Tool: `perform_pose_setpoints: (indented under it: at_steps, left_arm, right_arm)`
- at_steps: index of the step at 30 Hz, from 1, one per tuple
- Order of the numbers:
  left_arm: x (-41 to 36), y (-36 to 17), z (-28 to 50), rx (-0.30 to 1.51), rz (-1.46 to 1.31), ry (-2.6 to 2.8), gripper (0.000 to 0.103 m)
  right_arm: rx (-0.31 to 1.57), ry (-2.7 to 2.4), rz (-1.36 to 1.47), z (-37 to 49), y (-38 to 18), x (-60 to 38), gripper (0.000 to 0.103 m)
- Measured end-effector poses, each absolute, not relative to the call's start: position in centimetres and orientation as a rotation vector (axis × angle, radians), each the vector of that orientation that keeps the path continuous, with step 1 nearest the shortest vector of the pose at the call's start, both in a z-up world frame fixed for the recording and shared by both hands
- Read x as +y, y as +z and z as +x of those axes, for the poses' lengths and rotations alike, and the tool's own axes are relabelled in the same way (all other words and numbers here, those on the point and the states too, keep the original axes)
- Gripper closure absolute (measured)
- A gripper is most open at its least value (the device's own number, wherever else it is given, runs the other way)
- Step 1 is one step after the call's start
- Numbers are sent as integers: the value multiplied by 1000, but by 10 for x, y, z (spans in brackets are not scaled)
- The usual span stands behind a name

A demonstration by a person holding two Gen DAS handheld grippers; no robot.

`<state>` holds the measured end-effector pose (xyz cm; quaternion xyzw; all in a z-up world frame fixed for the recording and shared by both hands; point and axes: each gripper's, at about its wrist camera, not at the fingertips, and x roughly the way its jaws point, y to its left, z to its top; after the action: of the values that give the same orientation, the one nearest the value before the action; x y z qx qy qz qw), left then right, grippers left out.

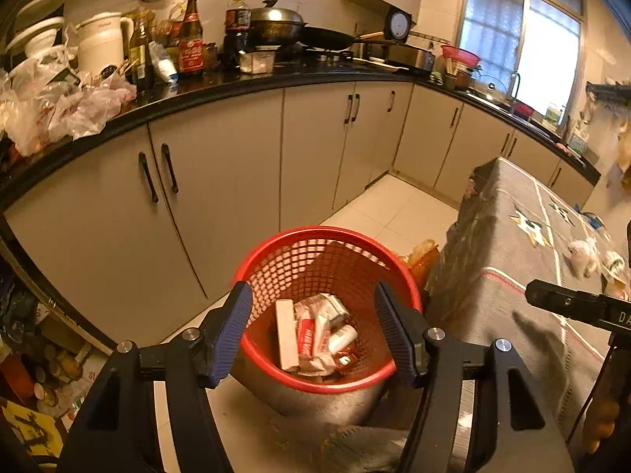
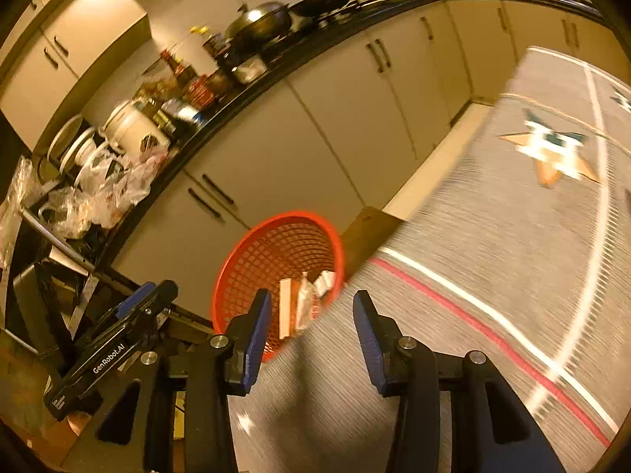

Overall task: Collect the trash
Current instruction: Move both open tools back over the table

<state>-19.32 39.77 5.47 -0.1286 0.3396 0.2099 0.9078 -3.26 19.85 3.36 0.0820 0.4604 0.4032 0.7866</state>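
A red mesh trash basket (image 1: 276, 260) stands on the tiled floor beside the table; it also shows in the right wrist view (image 2: 252, 272). Several pieces of trash lie in it: a white box (image 1: 286, 335), crumpled wrappers (image 1: 315, 315) and a small white bottle (image 1: 342, 337). My left gripper (image 1: 313, 325) hangs open and empty right above the basket. My right gripper (image 2: 311, 327) is open and empty over the table's near edge, next to the basket. More crumpled trash (image 1: 583, 256) lies on the table at the right.
The table wears a grey patterned cloth (image 2: 493, 236). A black counter (image 1: 236, 82) with bottles, pots and plastic bags (image 1: 59, 106) runs along beige cabinets (image 1: 221, 181). Cluttered shelves (image 1: 35, 362) stand at the left. The right gripper's body shows in the left wrist view (image 1: 575, 303).
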Motion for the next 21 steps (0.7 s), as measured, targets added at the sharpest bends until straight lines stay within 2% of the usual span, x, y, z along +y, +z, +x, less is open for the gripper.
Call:
perform_pose_setpoints:
  at_steps: [7, 14, 21]
  left_arm:
    - [349, 76, -194, 685, -196, 395, 38]
    - [293, 89, -190, 669, -95, 344, 32]
    - [246, 96, -182, 674, -9, 293, 32]
  right_arm:
    - [948, 812, 227, -49, 44, 133, 49]
    - [896, 743, 290, -62, 52, 60, 45]
    - [862, 670, 327, -68, 55, 2, 42]
